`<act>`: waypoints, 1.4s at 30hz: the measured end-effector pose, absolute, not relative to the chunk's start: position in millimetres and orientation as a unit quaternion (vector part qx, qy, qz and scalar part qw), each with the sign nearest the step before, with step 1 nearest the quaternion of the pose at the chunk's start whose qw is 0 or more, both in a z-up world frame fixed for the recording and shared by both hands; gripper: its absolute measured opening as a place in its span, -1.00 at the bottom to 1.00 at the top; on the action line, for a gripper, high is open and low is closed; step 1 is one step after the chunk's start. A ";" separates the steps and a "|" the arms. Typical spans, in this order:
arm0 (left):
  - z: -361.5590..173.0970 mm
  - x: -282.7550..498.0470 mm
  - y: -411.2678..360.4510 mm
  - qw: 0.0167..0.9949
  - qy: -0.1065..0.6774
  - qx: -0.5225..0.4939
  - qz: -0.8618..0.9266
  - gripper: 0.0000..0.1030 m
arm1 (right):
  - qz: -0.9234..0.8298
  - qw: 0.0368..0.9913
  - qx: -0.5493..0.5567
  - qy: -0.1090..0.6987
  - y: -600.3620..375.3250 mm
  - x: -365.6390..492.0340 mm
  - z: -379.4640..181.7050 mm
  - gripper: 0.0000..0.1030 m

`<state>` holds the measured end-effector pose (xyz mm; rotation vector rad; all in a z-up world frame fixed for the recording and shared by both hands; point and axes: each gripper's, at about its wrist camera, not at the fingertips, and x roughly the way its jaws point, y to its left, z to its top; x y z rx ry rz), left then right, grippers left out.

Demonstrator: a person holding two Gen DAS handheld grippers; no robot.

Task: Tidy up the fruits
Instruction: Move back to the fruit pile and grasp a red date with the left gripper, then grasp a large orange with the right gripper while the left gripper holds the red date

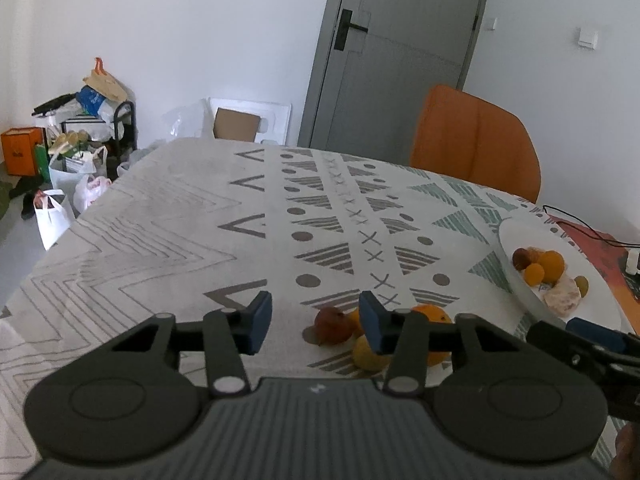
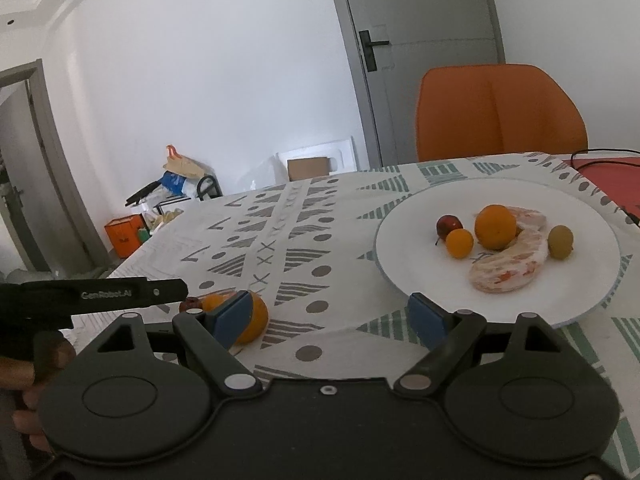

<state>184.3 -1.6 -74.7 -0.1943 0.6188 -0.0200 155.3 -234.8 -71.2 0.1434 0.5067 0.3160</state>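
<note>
Left gripper [image 1: 315,322]: jaws wide apart, holding nothing, levelled low over the counter [image 1: 160,240]. Just beyond its right jaw lies a cluster of loose fruit: one dark red fruit [image 1: 332,325], one yellow fruit [image 1: 368,354] and one large orange [image 1: 434,334], with a further orange piece partly hidden behind the jaw.

Right gripper [image 2: 332,316]: jaws wide apart, holding nothing, angled toward the white plate [image 2: 412,256] ahead and to the right. The plate carries five items: one small red fruit [image 2: 449,225], one small orange [image 2: 459,243], one large orange fruit [image 2: 495,227], one peeled citrus segment [image 2: 508,266] and one green fruit [image 2: 560,242]. An orange chair [image 2: 500,112] stands beyond the counter.
</note>
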 end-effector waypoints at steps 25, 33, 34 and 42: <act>-81.9 173.5 29.6 0.942 0.317 -0.113 0.011 -0.58 | 0.202 0.935 0.056 0.288 -184.7 179.0 -85.2 0.52; -73.0 164.4 32.3 0.944 0.311 -0.105 0.025 -0.58 | 0.234 0.920 0.040 0.312 -174.6 180.3 -91.9 -0.40; -71.9 164.1 31.0 0.945 0.310 -0.103 0.025 -0.58 | 0.239 0.919 0.043 0.310 -176.8 177.9 -90.7 -0.41; -63.7 161.5 8.9 0.950 0.301 -0.088 0.003 -0.58 | 0.223 0.925 0.046 0.303 -198.4 167.8 -84.2 -1.00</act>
